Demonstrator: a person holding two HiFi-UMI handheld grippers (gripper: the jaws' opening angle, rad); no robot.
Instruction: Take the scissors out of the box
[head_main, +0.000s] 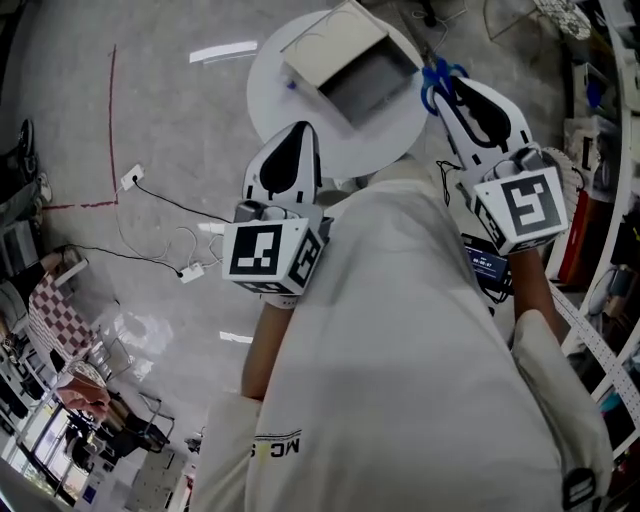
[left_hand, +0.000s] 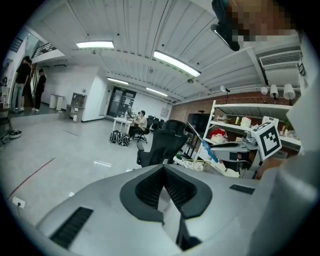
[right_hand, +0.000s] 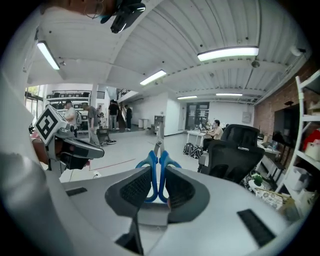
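Blue-handled scissors (right_hand: 157, 170) stand upright between the jaws of my right gripper (right_hand: 157, 187), which is shut on the handles; the steel blades point up and away. In the head view the scissors (head_main: 437, 82) stick out past the right gripper (head_main: 452, 100), beside the table's right rim. The open grey box (head_main: 348, 58) lies on the round white table (head_main: 290, 125); its inside looks bare. My left gripper (head_main: 298, 135) hangs over the table's near edge. Its jaws are shut with nothing between them, as the left gripper view (left_hand: 164, 175) shows.
Cables and a power strip (head_main: 190, 270) lie on the floor to the left. Shelving (head_main: 600, 250) with clutter stands close on the right. A black office chair (right_hand: 235, 150) stands ahead of the right gripper, and people sit at desks farther back.
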